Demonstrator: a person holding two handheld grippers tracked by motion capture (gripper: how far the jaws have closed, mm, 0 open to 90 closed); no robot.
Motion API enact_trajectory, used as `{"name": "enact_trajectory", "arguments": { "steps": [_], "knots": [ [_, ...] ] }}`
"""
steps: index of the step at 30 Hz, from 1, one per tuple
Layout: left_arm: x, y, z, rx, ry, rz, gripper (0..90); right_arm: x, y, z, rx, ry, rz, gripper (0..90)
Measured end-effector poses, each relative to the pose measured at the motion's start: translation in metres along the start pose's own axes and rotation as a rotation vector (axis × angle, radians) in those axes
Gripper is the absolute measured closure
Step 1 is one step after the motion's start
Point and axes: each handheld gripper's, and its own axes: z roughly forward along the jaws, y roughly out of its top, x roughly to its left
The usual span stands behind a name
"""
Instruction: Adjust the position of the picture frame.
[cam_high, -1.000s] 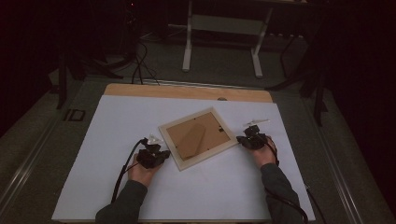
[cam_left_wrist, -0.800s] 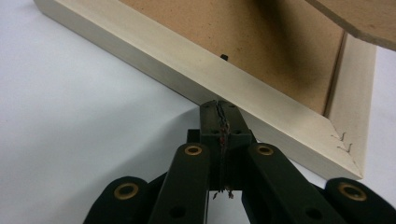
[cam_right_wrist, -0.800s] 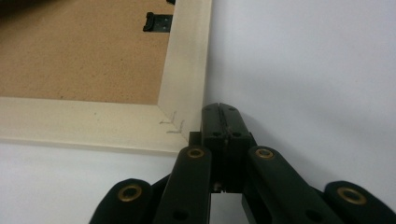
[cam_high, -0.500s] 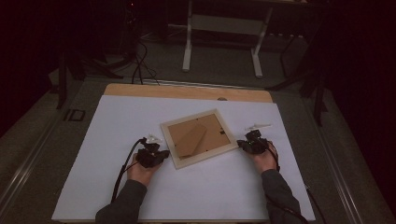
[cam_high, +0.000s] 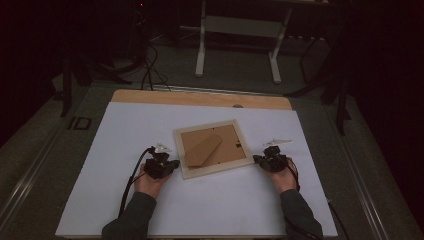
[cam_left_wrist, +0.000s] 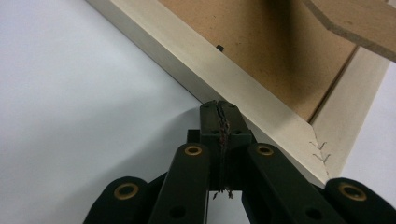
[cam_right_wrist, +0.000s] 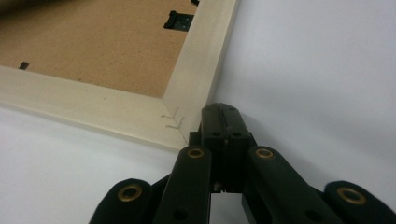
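I've got the wooden picture frame (cam_high: 212, 148) lying face down in the middle of the white table (cam_high: 100, 160), its brown backing board (cam_left_wrist: 261, 46) up and the stand flap (cam_high: 202, 150) raised. My left gripper (cam_high: 165, 165) sits with jaws pressed together, tips against the frame's near left corner. My right gripper (cam_high: 261, 160) is closed too, empty, nosed up to the near right corner, beside the stapled joint (cam_right_wrist: 172, 119).
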Motion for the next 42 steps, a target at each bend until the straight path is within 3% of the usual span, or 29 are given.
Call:
{"name": "enact_trajectory", "arguments": {
  "steps": [10, 17, 23, 28, 30, 42],
  "knots": [
    [0.008, 0.0, -0.002, -0.004, -0.01, -0.011, 89.9, 0.015, -0.01, -0.007, 0.004, -0.018, -0.018, 90.0],
    [0.009, -0.001, -0.003, 0.0, -0.005, -0.005, 89.9, 0.02, -0.017, -0.01, -0.016, -0.011, -0.001, 90.0],
    [0.011, -0.006, -0.009, 0.011, -0.029, -0.014, 88.4, 0.026, -0.02, -0.011, -0.026, -0.006, -0.001, 90.0],
    [0.013, -0.012, -0.016, 0.017, -0.031, -0.024, 88.6, 0.034, -0.021, -0.011, -0.023, 0.005, -0.032, 90.0],
    [0.015, -0.011, -0.016, 0.019, -0.039, -0.05, 89.5, 0.037, -0.021, -0.011, -0.022, 0.002, -0.048, 90.0],
    [0.016, -0.008, -0.012, -0.001, 0.003, -0.023, 90.0, 0.042, -0.024, -0.013, -0.017, -0.005, -0.06, 90.0]
  ]
}}
